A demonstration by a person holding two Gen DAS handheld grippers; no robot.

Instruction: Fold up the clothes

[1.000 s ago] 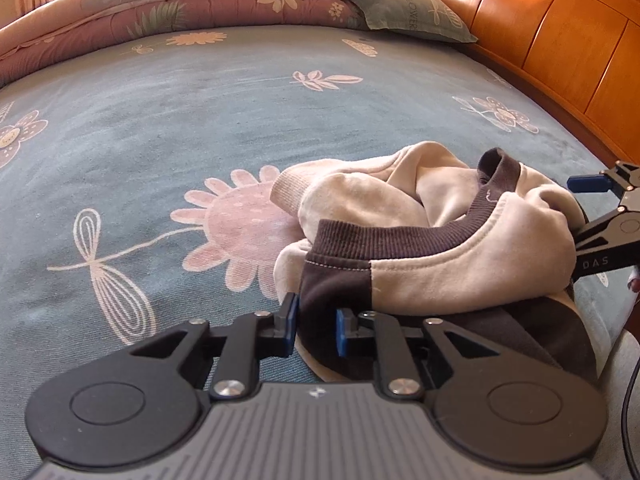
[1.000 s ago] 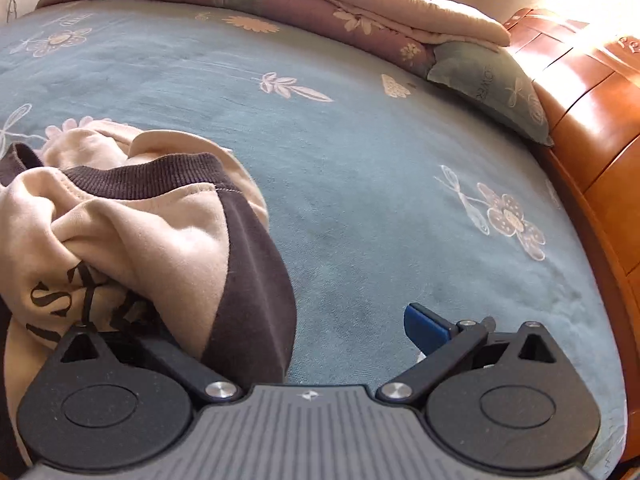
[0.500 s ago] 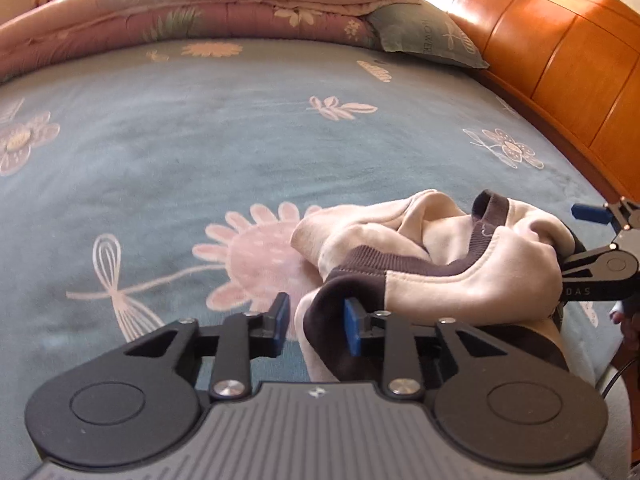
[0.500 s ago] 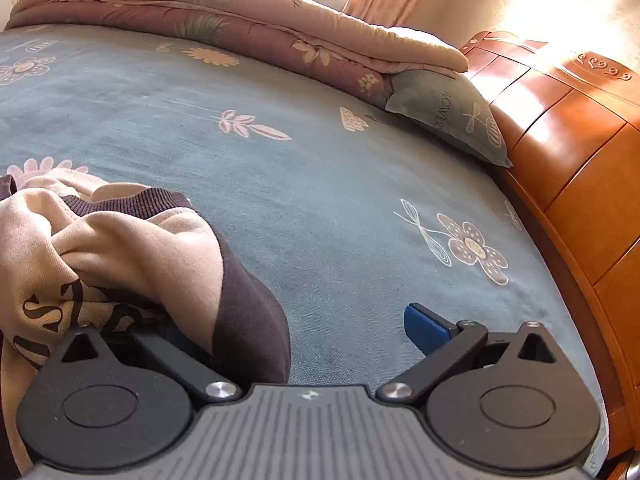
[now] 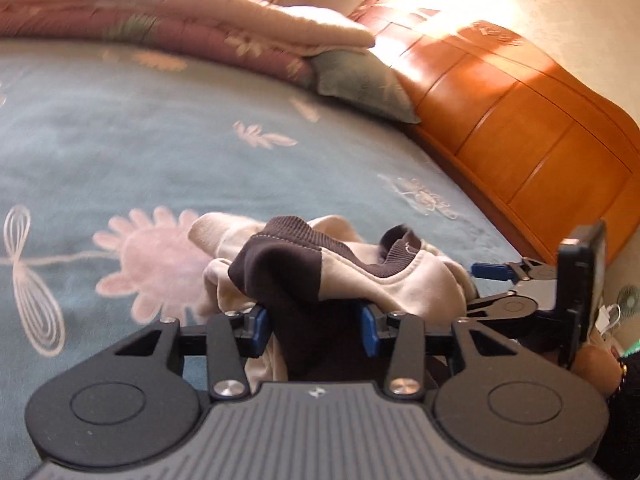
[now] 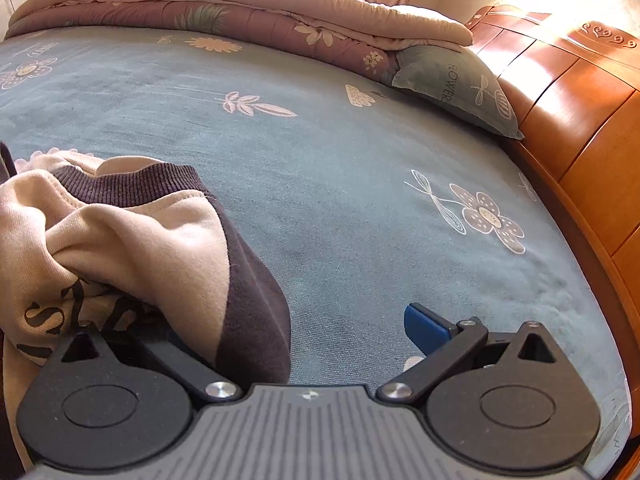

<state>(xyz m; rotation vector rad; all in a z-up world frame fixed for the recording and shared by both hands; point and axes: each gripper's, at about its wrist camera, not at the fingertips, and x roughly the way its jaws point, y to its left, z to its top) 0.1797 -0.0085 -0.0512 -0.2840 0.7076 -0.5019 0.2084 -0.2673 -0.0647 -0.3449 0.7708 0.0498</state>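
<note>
A cream sweatshirt (image 5: 400, 280) with dark brown ribbing and sleeve lies bunched on the teal bedspread (image 5: 160, 152). In the left wrist view my left gripper (image 5: 315, 330) is open. A dark brown fold of the sweatshirt fills the gap between its blue pads (image 5: 370, 330). In the right wrist view the sweatshirt (image 6: 120, 240) shows black lettering and lies over the left finger of my right gripper (image 6: 288, 332), hiding it. Only the right blue pad (image 6: 424, 328) shows, spread wide over the bedspread. The right gripper (image 5: 480, 286) also appears at the garment's right side.
A rolled floral quilt (image 6: 240, 8) and a grey-green pillow (image 6: 460, 84) lie at the far end of the bed. An orange wooden headboard (image 6: 580, 128) runs along the right. A person's hand (image 5: 596, 364) holds the right gripper at the bed's edge.
The left gripper's fingers have spread wider and moved forward around the brown fold. Both cameras have tilted up and the garment's near edge has risen. The right gripper stays wide open.
</note>
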